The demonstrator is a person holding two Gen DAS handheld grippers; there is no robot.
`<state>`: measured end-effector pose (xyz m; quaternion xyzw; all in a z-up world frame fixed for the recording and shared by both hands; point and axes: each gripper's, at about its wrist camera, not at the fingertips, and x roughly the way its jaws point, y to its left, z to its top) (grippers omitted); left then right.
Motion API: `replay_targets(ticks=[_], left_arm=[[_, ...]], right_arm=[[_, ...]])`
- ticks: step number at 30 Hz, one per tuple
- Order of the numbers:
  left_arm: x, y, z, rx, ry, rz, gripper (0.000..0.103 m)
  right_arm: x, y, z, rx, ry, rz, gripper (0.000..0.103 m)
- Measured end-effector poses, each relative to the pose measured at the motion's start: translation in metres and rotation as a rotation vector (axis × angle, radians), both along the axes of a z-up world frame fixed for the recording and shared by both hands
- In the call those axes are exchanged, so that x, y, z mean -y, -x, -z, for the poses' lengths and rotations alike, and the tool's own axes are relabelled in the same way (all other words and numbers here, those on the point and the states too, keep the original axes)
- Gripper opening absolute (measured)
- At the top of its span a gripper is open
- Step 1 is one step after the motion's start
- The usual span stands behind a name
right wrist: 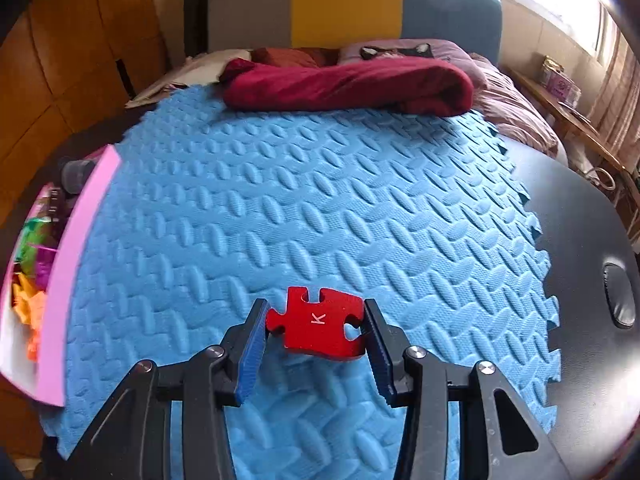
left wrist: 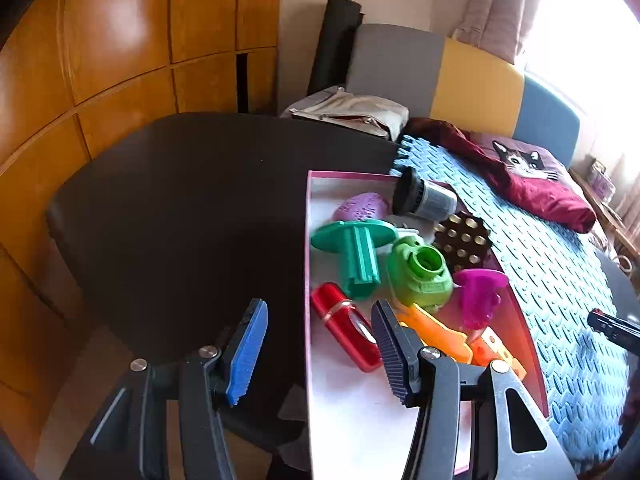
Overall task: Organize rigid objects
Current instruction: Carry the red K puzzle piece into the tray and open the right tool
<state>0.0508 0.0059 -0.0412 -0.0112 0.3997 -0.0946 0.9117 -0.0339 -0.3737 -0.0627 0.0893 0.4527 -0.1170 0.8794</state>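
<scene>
In the right wrist view my right gripper [right wrist: 315, 322] is shut on a red puzzle piece [right wrist: 320, 326] marked K, held just above the blue foam mat [right wrist: 320, 200]. The pink-rimmed box [left wrist: 306, 264] with a white floor shows in the left wrist view. It holds a teal part [left wrist: 356, 256], a green part [left wrist: 420, 274], a magenta piece [left wrist: 478, 296], a red case [left wrist: 344, 328], orange pieces [left wrist: 444, 336], a purple lump [left wrist: 360, 206], a brown studded block [left wrist: 462, 240] and a black-grey cylinder [left wrist: 424, 198]. My left gripper [left wrist: 320, 320] hangs open over the box's left rim, nothing between its fingers.
The dark round table [left wrist: 180, 200] extends left of the box. A maroon cloth [right wrist: 344, 86] lies at the mat's far edge. The box's pink wall [right wrist: 76, 252] borders the mat's left side. Behind stand a bed headboard [right wrist: 344, 4] and wooden cabinets [left wrist: 100, 40].
</scene>
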Motion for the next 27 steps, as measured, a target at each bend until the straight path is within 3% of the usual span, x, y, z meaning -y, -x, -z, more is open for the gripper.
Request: replay_targets(ticks=[10,17,23,27], left_arm=[[-0.023,-0.005,0.000,0.005,0.002,-0.067,0.055],[-0.035,-0.007,0.001,0.001,0.006,-0.093,0.055],[-0.039,-0.008,0.007,-0.012,0.008,-0.101,0.055],[-0.035,-0.008,0.011,-0.020,0.004,-0.090,0.055]], right_arm=[[-0.142,0.000,-0.047,0.157,-0.071,-0.412,0.046],[-0.236,-0.006,-0.038,0.132,-0.120,-0.659,0.046],[-0.257,-0.031,0.001,-0.019,-0.082,-0.651,0.047],[-0.253,-0.042,0.018,-0.045,-0.018,-0.572,0.047]])
